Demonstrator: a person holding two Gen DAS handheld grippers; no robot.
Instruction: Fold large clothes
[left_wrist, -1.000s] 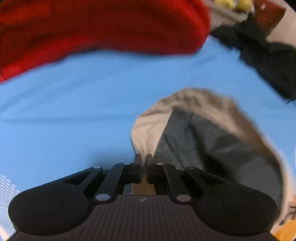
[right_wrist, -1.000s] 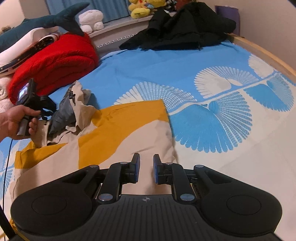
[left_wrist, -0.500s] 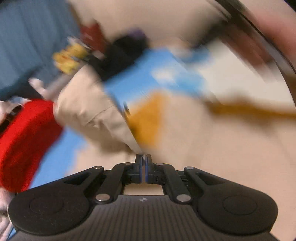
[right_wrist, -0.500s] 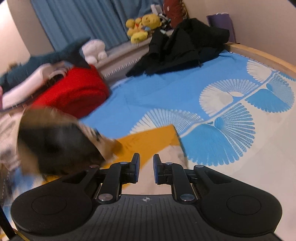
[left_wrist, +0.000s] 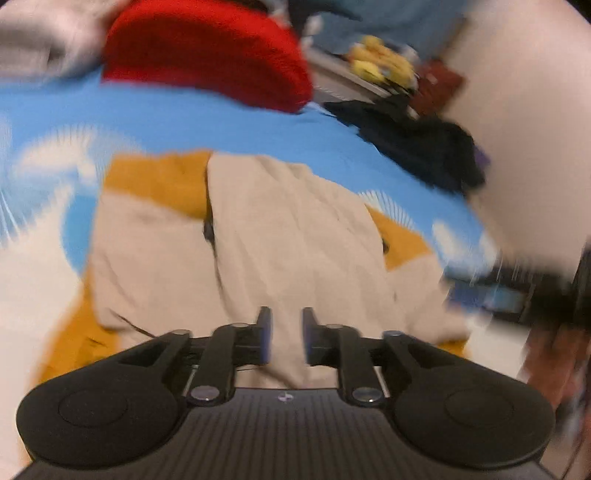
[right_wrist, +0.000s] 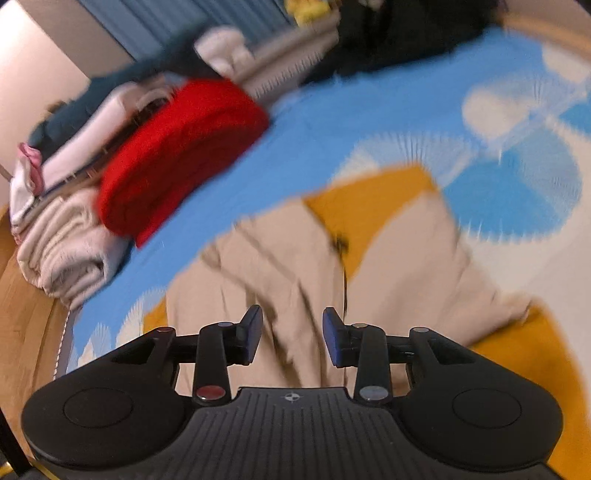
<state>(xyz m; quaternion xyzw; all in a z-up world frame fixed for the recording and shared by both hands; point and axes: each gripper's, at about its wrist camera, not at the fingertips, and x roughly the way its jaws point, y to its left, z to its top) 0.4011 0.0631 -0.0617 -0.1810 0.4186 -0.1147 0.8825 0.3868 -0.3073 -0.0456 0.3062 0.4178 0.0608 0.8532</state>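
Left hand-held gripper (left_wrist: 284, 334): matte black ribbed body, two round side bosses, silver pivot screws, blue-faced fingers (left_wrist: 264, 334). Right hand-held gripper (right_wrist: 291, 338): same build, one red and one silver screw cap, blue pads (right_wrist: 332, 341).

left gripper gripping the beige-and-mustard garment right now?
No. The left gripper is open, jaws apart with nothing between them, above the beige-and-mustard fabric garment.

Jacket (left_wrist: 295, 236) on bed (left_wrist: 221, 129)
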